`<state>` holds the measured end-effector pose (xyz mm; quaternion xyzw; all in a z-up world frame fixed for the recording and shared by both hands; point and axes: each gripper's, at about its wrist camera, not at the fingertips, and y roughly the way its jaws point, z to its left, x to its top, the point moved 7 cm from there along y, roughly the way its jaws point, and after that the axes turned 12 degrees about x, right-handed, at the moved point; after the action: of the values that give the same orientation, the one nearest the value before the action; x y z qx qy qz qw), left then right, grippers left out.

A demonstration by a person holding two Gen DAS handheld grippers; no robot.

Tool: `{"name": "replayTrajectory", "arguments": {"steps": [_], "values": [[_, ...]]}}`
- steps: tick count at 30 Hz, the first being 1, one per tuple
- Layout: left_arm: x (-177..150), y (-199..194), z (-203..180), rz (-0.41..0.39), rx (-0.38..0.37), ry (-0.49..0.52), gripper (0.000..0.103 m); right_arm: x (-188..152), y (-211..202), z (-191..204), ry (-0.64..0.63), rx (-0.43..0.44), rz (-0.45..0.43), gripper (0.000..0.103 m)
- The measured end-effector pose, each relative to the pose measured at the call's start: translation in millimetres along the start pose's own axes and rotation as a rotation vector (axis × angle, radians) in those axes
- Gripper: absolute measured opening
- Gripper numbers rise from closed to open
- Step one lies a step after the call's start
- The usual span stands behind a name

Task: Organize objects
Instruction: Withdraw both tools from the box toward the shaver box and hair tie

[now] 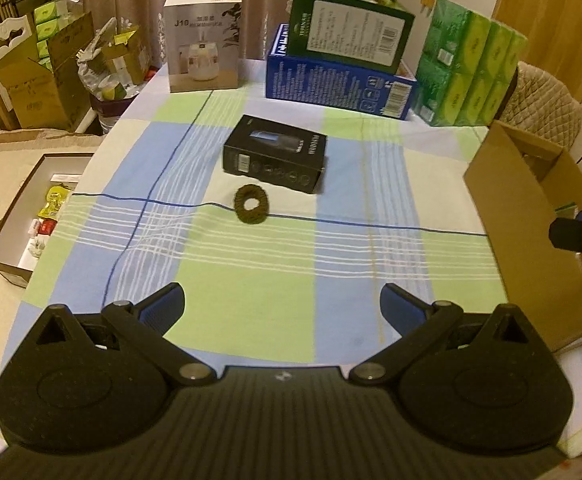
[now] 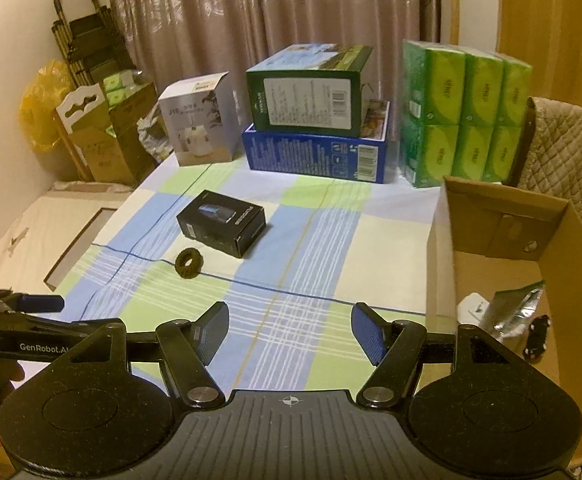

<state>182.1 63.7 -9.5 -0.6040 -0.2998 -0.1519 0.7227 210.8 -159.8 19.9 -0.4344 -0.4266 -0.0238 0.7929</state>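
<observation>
A dark fuzzy hair tie (image 1: 251,204) lies on the checked tablecloth (image 1: 251,288), just in front of a flat black product box (image 1: 276,158). Both also show in the right wrist view, the hair tie (image 2: 187,263) and the black box (image 2: 222,222). My left gripper (image 1: 281,300) is open and empty, held above the cloth short of the hair tie. My right gripper (image 2: 289,324) is open and empty, beside an open cardboard box (image 2: 503,220) at the table's right. That box holds a foil pouch (image 2: 515,310), a small black toy car (image 2: 537,336) and a white item.
At the back stand a grey humidifier box (image 1: 203,42), a green box (image 1: 351,26) on a blue box (image 1: 339,86), and green tissue packs (image 1: 471,76). A quilted chair (image 2: 563,168) is at the far right. A shallow box with packets (image 1: 31,216) and cartons lie to the left.
</observation>
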Motion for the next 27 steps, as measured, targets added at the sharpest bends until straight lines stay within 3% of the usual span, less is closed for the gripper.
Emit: {"name": "replayTrajectory", "arguments": {"steps": [7,15,27], "values": [[5,21,12,-0.066,0.041,0.06,0.102,-5,31,0,-0.034,0.009,0.051,0.065],[14,44,19,-0.085,0.09,0.094,0.102,-5,64,-4,-0.079,0.019,0.098,0.065],[38,72,10,-0.125,0.067,0.093,0.102,27,105,-2,-0.17,0.061,0.129,0.065]]}}
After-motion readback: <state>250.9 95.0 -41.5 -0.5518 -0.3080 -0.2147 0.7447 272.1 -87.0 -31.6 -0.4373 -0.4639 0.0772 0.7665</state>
